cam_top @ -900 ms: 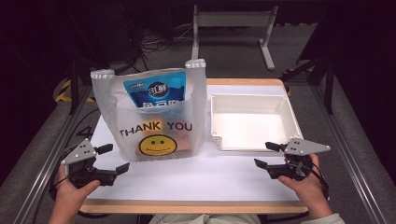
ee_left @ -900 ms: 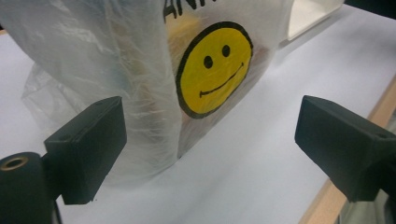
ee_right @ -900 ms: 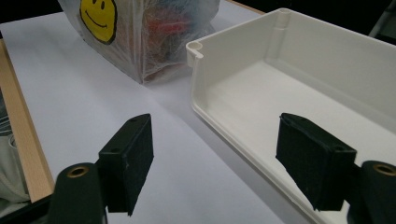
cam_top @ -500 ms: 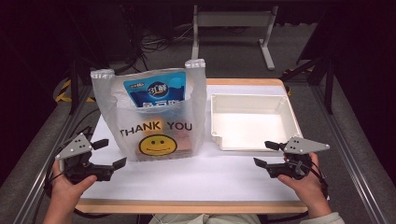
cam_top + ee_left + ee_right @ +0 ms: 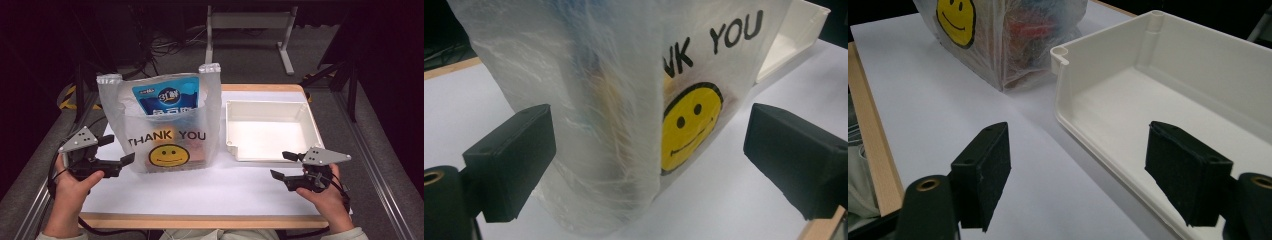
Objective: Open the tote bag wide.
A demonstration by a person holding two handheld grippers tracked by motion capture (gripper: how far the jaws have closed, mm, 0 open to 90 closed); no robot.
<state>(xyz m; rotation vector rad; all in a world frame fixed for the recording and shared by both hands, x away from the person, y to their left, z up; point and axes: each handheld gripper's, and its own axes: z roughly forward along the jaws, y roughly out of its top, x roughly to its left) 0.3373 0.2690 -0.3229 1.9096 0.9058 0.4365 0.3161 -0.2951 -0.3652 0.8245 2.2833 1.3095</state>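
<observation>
Plastic bag (image 5: 165, 125) printed THANK YOU with a yellow smiley stands upright on the white table (image 5: 210, 190), left of centre, a blue packet (image 5: 167, 97) poking up inside it, and the white tray (image 5: 267, 127) sits just beside it on the right. Left gripper (image 5: 117, 150) held at the bag's lower left corner, jaws spread wide either side of that corner, pads not pressing the plastic. Right gripper (image 5: 280, 165) hovers in front of the tray's near rim, jaws apart, nothing between them.
</observation>
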